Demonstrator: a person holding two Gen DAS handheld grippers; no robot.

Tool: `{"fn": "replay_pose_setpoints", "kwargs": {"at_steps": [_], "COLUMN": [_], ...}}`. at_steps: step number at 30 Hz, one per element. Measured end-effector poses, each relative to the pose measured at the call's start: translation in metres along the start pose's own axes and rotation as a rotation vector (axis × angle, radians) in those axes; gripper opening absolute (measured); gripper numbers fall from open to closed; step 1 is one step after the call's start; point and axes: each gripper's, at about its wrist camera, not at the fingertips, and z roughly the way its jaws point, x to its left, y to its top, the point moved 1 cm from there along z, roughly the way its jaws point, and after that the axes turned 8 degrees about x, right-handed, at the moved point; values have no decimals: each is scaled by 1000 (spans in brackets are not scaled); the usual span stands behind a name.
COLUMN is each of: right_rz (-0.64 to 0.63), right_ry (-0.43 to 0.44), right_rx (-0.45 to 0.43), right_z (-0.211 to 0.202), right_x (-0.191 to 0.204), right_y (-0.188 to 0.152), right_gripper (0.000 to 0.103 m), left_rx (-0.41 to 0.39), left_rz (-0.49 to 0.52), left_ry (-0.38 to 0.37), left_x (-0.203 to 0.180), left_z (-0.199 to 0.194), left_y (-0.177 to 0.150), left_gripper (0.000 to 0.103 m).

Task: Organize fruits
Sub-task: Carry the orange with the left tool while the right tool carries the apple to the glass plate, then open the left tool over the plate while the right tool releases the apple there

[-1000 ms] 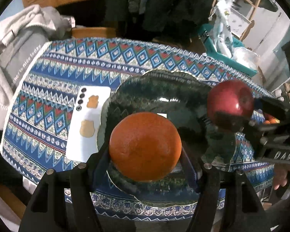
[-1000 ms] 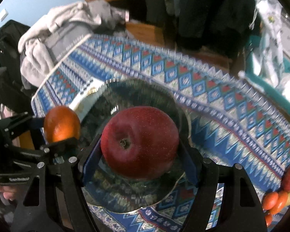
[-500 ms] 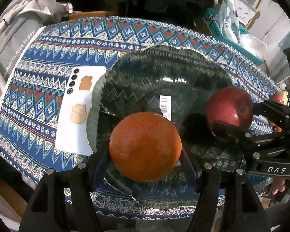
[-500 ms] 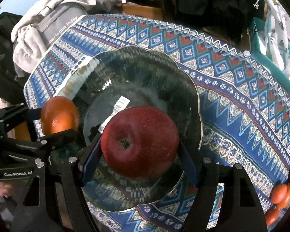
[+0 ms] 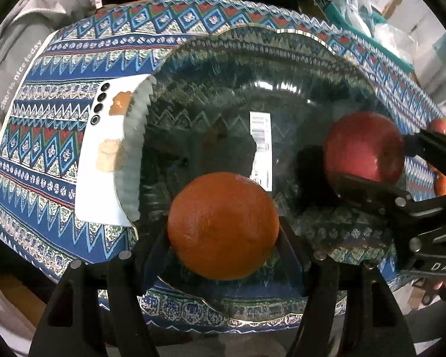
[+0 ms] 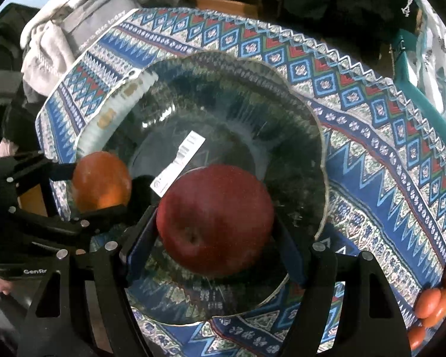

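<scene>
My left gripper [image 5: 223, 235] is shut on an orange [image 5: 223, 224] and holds it low over the near left part of a clear glass bowl [image 5: 282, 68]. My right gripper [image 6: 215, 232] is shut on a red apple [image 6: 215, 218] and holds it over the bowl's [image 6: 309, 113] near right part. The apple [image 5: 364, 145] and right gripper also show at the right of the left wrist view. The orange [image 6: 101, 180] shows at the left of the right wrist view. A barcode sticker [image 5: 260, 136] lies under the bowl's bottom.
A white phone [image 5: 104, 154] lies partly under the bowl's left rim on the patterned tablecloth [image 5: 38, 136]. Several small red and orange fruits [image 6: 434, 300] lie at the table's right. Grey clothing [image 6: 74, 20] is piled beyond the left edge, bags behind at right.
Both grippers have moved down and closer to the bowl with their fruits still held. The bowl now fills much more of both views.
</scene>
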Motion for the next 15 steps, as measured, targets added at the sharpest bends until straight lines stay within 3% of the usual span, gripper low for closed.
{"fn": "replay_pose_setpoints", "kwargs": {"at_steps": [3,6,15], "right_rz": [1,43,88], "right_ry": [18,54,53], "right_rx": [-12,-41,-94], "right_z": [-2,-12,-39], "right_x": [0,-7,-21], "right_y": [-2,-2,-10], "right_gripper": [76,77,80], "left_rx": [-35,-80,-134], "left_rz": [16,19,7], "left_ry": [5,21,-11], "left_x": [-5,-5,-6], "left_z": [-8,-22,-45], "left_y": [-1,0,-2], "left_gripper": [72,80,80]}}
